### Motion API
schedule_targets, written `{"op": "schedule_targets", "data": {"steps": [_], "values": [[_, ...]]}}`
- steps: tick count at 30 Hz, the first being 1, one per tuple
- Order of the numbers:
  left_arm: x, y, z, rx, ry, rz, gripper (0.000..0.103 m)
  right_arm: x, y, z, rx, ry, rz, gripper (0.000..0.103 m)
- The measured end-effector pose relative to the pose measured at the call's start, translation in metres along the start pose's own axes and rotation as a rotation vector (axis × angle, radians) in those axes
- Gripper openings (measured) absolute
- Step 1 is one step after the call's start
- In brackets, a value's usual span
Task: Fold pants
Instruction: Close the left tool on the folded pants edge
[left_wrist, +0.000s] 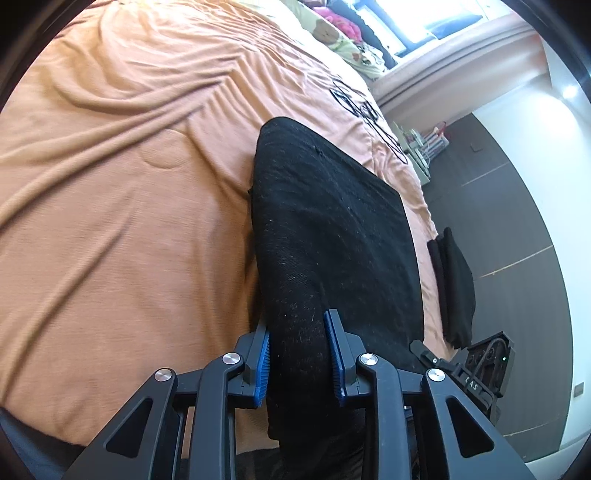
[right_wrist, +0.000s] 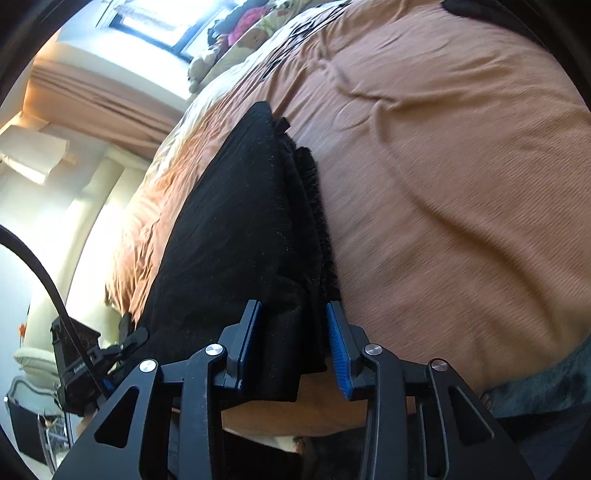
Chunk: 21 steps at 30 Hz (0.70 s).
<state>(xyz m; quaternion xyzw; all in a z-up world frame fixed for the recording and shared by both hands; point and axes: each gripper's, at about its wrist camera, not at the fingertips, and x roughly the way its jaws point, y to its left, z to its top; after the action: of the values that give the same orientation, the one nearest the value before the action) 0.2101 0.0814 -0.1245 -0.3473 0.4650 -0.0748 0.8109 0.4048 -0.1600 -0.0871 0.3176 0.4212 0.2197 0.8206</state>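
With both grippers clamped on the near end of the black pants (left_wrist: 325, 229), I judge the fold well along: the cloth already lies as a compact, layered block on the orange bedspread (left_wrist: 110, 184). My left gripper (left_wrist: 300, 356) has its blue pads pressed on a thick bundle of fabric at one near corner; my right gripper (right_wrist: 293, 347) pinches the stacked edges at the other. From each grip the pants run straight away across the bed. What seems left is one more fold or a final placing. Another dark folded garment (left_wrist: 454, 284) lies at the bed's edge, apart
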Motion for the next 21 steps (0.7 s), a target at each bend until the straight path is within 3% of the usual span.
{"op": "schedule_targets", "data": {"steps": [15,21], "values": [[-0.042,0.034,-0.013,0.013,0.004,0.062,0.029,0.037,0.024,-0.020,-0.072,0.093,0.051,0.034],[-0.040,0.052,-0.013,-0.013,0.041,0.084,0.038,0.034,0.019,-0.006,-0.092,0.087,0.065,0.036]]}}
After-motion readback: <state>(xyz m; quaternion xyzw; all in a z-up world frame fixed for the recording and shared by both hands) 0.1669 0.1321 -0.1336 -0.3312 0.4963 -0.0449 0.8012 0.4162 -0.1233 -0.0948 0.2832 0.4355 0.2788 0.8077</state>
